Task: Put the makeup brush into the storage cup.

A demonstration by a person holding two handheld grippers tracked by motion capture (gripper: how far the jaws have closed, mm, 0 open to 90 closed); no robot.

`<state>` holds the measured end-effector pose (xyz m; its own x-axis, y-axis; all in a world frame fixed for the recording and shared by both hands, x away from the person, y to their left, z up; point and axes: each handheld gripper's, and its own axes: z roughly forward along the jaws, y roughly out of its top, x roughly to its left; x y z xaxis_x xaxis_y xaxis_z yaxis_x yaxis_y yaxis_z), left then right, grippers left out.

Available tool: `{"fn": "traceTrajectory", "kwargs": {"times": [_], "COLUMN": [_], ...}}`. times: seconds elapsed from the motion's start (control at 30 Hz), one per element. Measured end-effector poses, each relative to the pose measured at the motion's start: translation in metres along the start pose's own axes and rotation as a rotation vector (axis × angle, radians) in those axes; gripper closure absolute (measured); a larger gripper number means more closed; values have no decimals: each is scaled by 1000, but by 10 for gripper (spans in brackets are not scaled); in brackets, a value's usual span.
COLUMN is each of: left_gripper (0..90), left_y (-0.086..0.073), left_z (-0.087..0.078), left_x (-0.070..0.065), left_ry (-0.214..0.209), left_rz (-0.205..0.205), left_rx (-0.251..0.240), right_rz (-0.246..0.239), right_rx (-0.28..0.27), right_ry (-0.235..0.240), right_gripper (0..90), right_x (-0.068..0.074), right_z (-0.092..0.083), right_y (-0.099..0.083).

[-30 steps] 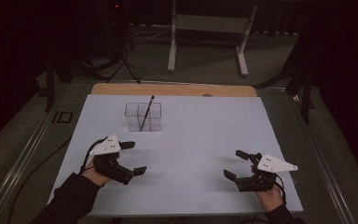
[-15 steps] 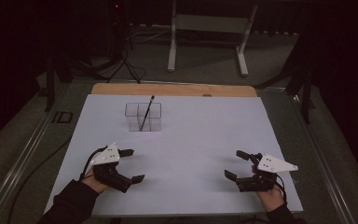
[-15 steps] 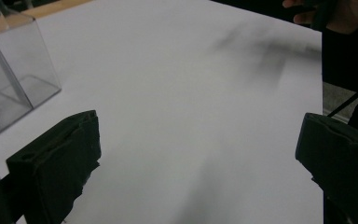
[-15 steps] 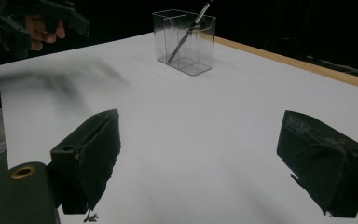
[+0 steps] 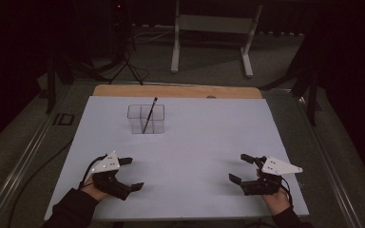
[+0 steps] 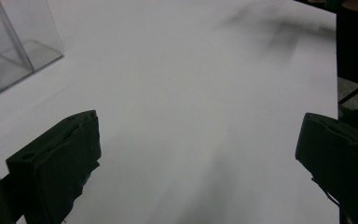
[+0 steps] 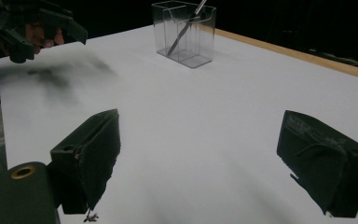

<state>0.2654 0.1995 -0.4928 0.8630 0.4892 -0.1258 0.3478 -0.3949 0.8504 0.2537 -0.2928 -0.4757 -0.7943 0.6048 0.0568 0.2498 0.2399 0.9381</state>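
2 grippers are held low over the white table point(image 5: 195, 142), jaws spread, nothing between them. Since 1 second ago, the left gripper point(image 5: 129, 174) has been drawn back, suggesting rest. Well beyond both sets of fingertips, the clear holder point(image 5: 146, 118) keeps 1 pen point(image 5: 149, 115); the right gripper point(image 5: 240, 168) is unmoved.

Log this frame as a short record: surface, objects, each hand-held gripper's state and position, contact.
surface: white table
objects: clear box with a divider, a pen leaning inside it
box position: far side, left of centre
left hand-held gripper: open, holds nothing, near left edge
right hand-held gripper: open, holds nothing, near right edge
contact: neither hand-held gripper touches the box or pen
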Motion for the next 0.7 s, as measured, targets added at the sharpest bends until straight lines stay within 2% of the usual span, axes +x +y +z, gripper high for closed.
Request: {"fn": "traceTrajectory", "kwargs": {"times": [0.2, 0.47, 0.63, 0.7], "left_gripper": [10, 11, 11, 10], "left_y": [-7, -14, -17, -18], "left_z": [0, -2, 2, 4], "left_x": [1, 4, 3, 3], "left_ry": [-10, 8, 37, 48], "left_rz": [-12, -60, -44, -51], "left_rx": [42, 26, 69, 85], "right_rz": [-5, -7, -5, -4], "right_rx": [11, 21, 31, 32], "right_ry": [8, 15, 16, 18], "right_gripper": [134, 134, 133, 133], "right_x": [1, 1, 1, 1], "right_z": [1, 2, 4, 4], "right_y": [0, 0, 0, 0]}}
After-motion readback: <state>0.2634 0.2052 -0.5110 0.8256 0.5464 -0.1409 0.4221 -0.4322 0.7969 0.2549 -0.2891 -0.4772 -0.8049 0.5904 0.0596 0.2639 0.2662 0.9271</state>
